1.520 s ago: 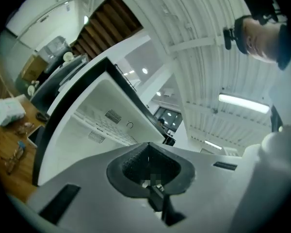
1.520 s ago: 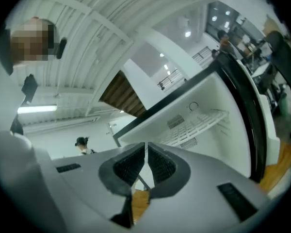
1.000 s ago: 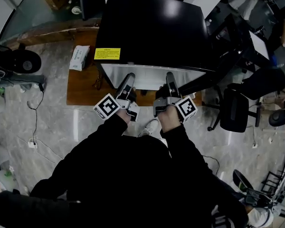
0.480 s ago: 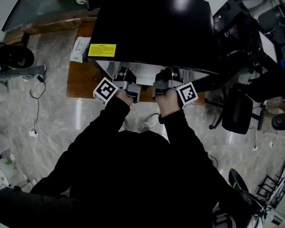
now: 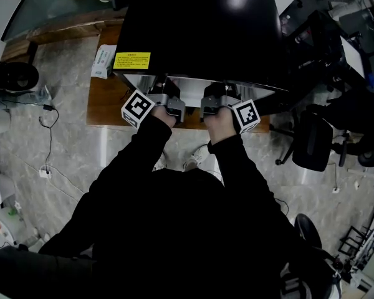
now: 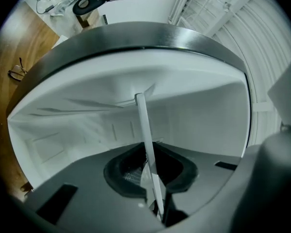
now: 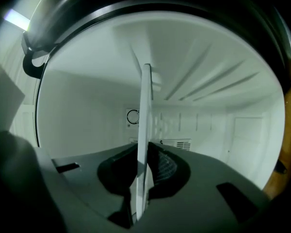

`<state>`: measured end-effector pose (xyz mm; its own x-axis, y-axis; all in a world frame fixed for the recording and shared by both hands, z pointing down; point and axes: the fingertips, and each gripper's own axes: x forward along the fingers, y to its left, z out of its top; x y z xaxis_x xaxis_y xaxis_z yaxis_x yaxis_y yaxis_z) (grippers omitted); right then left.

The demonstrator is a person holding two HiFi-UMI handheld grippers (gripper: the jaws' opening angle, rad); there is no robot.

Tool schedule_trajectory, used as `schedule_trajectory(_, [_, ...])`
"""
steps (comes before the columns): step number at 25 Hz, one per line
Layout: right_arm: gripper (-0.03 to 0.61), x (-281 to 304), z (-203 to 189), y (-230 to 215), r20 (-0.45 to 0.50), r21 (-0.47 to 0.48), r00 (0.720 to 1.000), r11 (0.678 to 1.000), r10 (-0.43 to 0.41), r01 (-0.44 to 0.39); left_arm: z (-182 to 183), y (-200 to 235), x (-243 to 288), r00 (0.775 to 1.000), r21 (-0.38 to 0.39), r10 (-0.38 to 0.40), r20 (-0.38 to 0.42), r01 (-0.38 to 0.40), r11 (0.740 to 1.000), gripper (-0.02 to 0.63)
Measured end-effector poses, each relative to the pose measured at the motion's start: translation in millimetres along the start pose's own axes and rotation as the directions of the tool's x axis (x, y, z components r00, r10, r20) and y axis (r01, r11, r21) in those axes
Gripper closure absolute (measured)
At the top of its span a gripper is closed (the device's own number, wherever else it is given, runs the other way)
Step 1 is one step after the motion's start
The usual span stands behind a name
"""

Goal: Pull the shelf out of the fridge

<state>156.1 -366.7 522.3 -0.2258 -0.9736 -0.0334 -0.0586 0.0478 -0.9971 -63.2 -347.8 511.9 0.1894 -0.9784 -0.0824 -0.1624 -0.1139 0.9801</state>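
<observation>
The black mini fridge (image 5: 199, 30) stands on a low wooden platform and I look down on its top. Both grippers reach into its open front, their tips hidden under the top edge: left gripper (image 5: 168, 101), right gripper (image 5: 213, 101). In the left gripper view the thin white shelf (image 6: 143, 125) runs edge-on between the jaws of the left gripper (image 6: 153, 176), which are closing onto it. The right gripper view shows the same shelf (image 7: 145, 110) pinched between the closing jaws of the right gripper (image 7: 143, 171), with the white fridge interior behind.
A yellow label (image 5: 131, 61) sits on the fridge's top left corner. A white box (image 5: 101, 61) lies on the wooden platform (image 5: 103, 108) left of the fridge. An office chair (image 5: 311, 142) stands to the right, and cables trail on the floor at left.
Both grippers have pushed forward into the fridge opening, so their fingers, visible a second ago, are now hidden under the top edge.
</observation>
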Motion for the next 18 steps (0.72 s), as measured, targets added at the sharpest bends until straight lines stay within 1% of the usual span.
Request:
schedule_trajectory(10, [0.546,-27.0,-7.4,5.0,-0.003,-0.009,1.0,1.0,-0.002,0.002,-2.8,-5.7,-27.3,1.0,-0.024,-0.002,-0.021,0.002,1.0,0.574])
schedule_trajectory(15, [0.546,-42.2,-4.7,12.1,0.009,-0.002,1.0,1.0,-0.004,0.004,-10.1,-14.4,-39.1,0.999,-0.029,0.005,-0.035,-0.006,1.0,0.574])
schedule_trajectory(18, [0.546,-67.7,-13.2,9.6,0.011,-0.007,1.0,1.0,0.004,-0.004,-13.0,-12.7,-66.3,0.999,-0.034,-0.002,-0.04,0.001,0.999,0.574])
